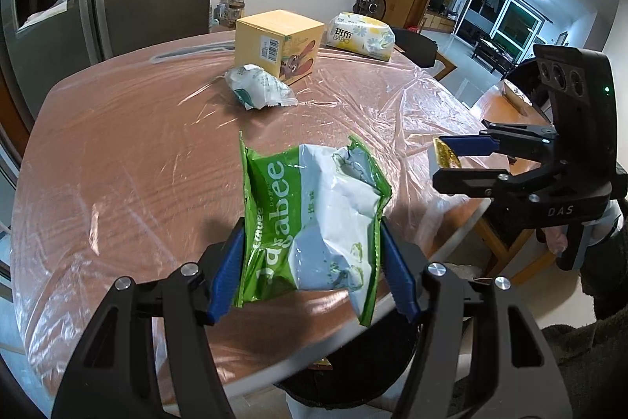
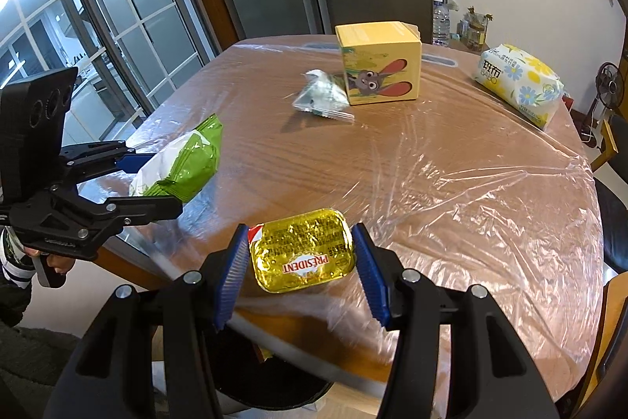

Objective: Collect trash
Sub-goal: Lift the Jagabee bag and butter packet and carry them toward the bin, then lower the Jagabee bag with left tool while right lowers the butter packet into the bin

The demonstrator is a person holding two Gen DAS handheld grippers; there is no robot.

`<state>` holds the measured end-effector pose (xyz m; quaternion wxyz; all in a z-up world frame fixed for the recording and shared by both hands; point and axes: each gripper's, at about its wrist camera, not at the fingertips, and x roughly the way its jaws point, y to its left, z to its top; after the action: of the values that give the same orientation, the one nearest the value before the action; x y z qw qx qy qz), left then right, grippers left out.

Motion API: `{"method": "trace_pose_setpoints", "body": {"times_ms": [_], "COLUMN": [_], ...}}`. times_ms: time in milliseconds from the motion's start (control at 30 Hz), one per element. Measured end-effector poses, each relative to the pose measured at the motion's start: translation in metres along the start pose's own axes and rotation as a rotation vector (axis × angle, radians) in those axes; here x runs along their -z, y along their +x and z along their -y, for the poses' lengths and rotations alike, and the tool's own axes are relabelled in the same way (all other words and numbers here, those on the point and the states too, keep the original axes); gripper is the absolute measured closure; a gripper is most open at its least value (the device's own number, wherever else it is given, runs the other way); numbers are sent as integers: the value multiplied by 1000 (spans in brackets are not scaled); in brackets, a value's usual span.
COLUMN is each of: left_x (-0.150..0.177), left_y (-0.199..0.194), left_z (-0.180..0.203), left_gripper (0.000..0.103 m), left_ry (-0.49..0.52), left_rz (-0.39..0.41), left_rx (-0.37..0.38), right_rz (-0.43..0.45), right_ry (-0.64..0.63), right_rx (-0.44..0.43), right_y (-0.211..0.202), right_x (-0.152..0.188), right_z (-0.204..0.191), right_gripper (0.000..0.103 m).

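Left tool (image 1: pixel 312 262) clamped on green-and-white snack wrapper (image 1: pixel 314 222), pads pressing both side edges. Right tool (image 2: pixel 300 269) clamped on gold foil butter portion pack (image 2: pixel 302 250), "PRESIDENT" label readable, blue pads on both of its short sides.

Both items lifted off the desk (image 2: pixel 431 163) and held at its near edge, above a dark bin (image 2: pixel 267 379) showing below the rim. Something yellow already visible inside the bin (image 1: pixel 322 364); cannot tell what.

Progress, judged: two pieces in hand, roughly mid-task. Left to do: drop both into the bin, then fetch the crumpled white-green wrapper (image 2: pixel 320 93) lying just beside the yellow cartoon box (image 2: pixel 378 61). Tissue pack (image 2: pixel 518 83) at far edge looks full and sealed, probably not trash; the box unclear.

Snack wrapper: torn open at top, crumpled, empty-looking, light and floppy, bowed between the pads. Butter pack: small rounded-rectangle tub, foil lid wrinkled, red-white tab at one corner; cannot tell whether empty. Desk covered in wrinkled clear plastic film.
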<state>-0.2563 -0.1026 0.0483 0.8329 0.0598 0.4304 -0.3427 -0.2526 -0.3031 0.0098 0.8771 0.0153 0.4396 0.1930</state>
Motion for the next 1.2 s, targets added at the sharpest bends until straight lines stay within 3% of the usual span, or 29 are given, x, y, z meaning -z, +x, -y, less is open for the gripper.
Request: {"method": "trace_pose_setpoints", "body": {"times_ms": [600,1200], "left_x": [33,82], "left_y": [-35,-41], "left_z": [14,44], "left_gripper": [39,39], "left_ry": [-1,81], "left_rz": [3,-97], "left_rx": [10,34], "right_rz": [-8,-151], "right_ry": [-23,-35], "right_rx": [-31,-71], "right_y": [-28,-18], "right_x": [26,80], "right_z": [-29,-57], "right_gripper": [51,51]}}
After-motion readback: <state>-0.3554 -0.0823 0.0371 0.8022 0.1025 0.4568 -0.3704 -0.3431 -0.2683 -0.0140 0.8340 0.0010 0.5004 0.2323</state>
